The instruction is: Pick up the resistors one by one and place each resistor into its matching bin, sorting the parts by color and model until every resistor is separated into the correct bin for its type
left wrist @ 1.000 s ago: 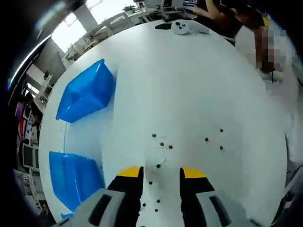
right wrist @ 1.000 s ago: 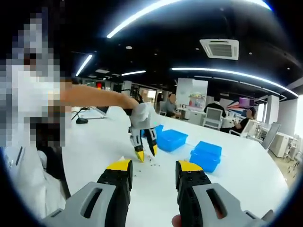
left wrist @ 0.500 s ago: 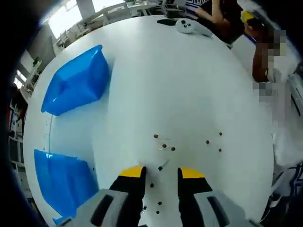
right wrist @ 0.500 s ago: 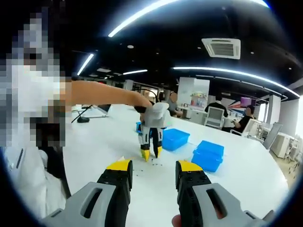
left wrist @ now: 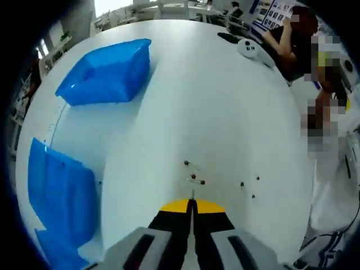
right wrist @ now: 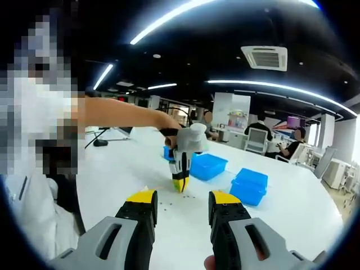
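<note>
Loose resistors (left wrist: 194,178) lie scattered on the white tabletop: small dark bodies with thin wire leads, flat, mostly apart from one another. Two blue bins (left wrist: 107,73) sit well apart from the scatter, one near the other, both open-topped; contents cannot be told.

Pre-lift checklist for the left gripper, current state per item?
1. Left gripper shut: ok, its jaws meet in the left gripper view.
2. Resistor caught in it: cannot tell; a thin lead pokes out at the tips, the body is hidden.
3. Part colour and model: cannot tell, too small.
4. Blue bins reachable: ok, far bin and near bin both sit on the white table.
5. Loose resistors apart from the tips: ok, they lie beyond the tips, apart from them.
6. Right gripper out of the way: ok, open and held back from the work area.
</note>
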{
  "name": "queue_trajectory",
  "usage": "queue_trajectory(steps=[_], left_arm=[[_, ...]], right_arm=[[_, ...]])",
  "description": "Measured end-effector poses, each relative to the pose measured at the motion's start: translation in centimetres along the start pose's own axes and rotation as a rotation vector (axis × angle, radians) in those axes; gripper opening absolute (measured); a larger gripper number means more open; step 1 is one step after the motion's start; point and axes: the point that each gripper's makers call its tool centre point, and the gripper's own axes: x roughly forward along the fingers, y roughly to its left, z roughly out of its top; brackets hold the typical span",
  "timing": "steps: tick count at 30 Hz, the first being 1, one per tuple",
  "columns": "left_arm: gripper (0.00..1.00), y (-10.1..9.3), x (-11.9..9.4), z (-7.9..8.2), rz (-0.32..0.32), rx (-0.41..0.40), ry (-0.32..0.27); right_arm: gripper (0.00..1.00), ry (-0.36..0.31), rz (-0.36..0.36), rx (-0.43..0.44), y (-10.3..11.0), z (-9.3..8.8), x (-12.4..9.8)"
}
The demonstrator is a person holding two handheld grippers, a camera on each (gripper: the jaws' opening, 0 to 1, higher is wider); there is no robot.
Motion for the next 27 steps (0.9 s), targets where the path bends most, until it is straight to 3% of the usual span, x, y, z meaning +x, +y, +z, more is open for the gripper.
queue_trajectory(steps=[3,5,11,14,16,18,24,27], left_arm=[[0.04,0.0,-1.8,0.6,0.051,0.004,-0.028],[0.04,0.1,-3.6,1.2,0.100,0.002,-0.080],[0.04,-1.5,-9.3,1.5,0.230,-0.045,-0.290],[0.04,-2.4,-11.6,0.4,0.314,-0.109,-0.384],[0.04,-3.4,-13.3,-0.1,0.354,-0.124,-0.480],[0.04,-4.7,-15.3,-0.8,0.395,-0.170,-0.618],[0.04,-8.3,-18.6,-5.0,0.513,-0.314,-0.905],[0.04,-10.9,-19.3,-7.2,0.565,-0.369,-1.025]], right_arm=[[0.38,-0.001,0.002,0.000,0.1,0.1,0.0],[0.38,-0.003,0.002,-0.001,0.1,0.1,-0.1],[0.38,-0.011,-0.011,0.005,-0.3,0.3,-0.4],[0.38,-0.012,-0.018,0.006,-0.4,0.4,-0.5],[0.38,-0.015,-0.022,0.005,-0.5,0.6,-0.6],[0.38,-0.016,-0.026,0.004,-0.6,0.6,-0.7],[0.38,-0.015,-0.037,0.006,-0.9,0.7,-0.9],[0.38,-0.012,-0.041,0.008,-1.1,0.6,-0.9]])
